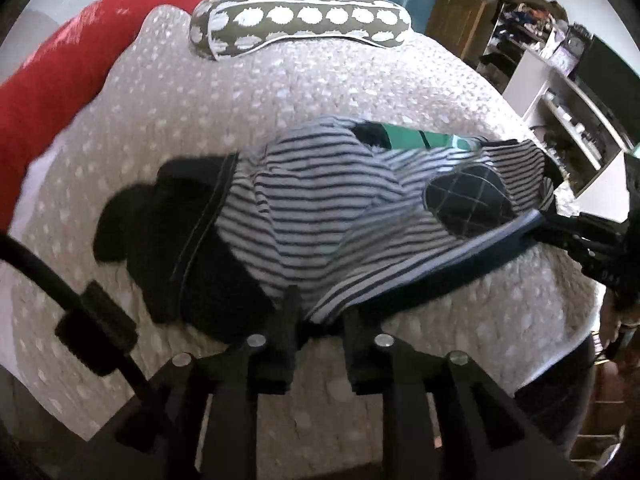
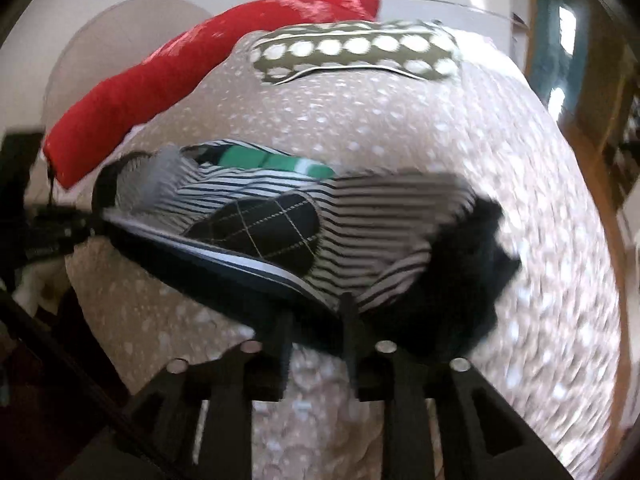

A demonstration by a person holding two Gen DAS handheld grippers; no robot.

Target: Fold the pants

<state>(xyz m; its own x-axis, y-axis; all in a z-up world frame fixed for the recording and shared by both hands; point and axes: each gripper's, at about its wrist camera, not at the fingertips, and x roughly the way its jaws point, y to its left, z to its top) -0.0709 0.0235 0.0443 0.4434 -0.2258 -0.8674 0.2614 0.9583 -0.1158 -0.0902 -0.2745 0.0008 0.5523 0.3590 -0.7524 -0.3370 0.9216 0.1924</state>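
Note:
Striped pants [image 1: 304, 200] with a dark quilted knee patch [image 1: 468, 200] lie bunched across the speckled bedspread [image 1: 240, 92]. Their dark waistband edge runs from my left gripper [image 1: 320, 312] to the right gripper [image 1: 580, 232] at the frame's right side. The left jaws stand slightly apart, open, with the band's end between them. In the right wrist view the pants [image 2: 360, 220] and patch [image 2: 260, 224] show again. My right gripper [image 2: 316, 320] is also open, with dark fabric between its fingers. The left gripper [image 2: 72, 232] shows at that view's left edge.
Black cloth [image 1: 160, 232] lies at the pants' left end. A green folded item [image 1: 408, 138] lies just behind the pants. A spotted olive pillow [image 1: 300, 20] and a red cushion [image 1: 60, 72] sit at the bed's far side. Cluttered shelves [image 1: 560, 80] stand to the right.

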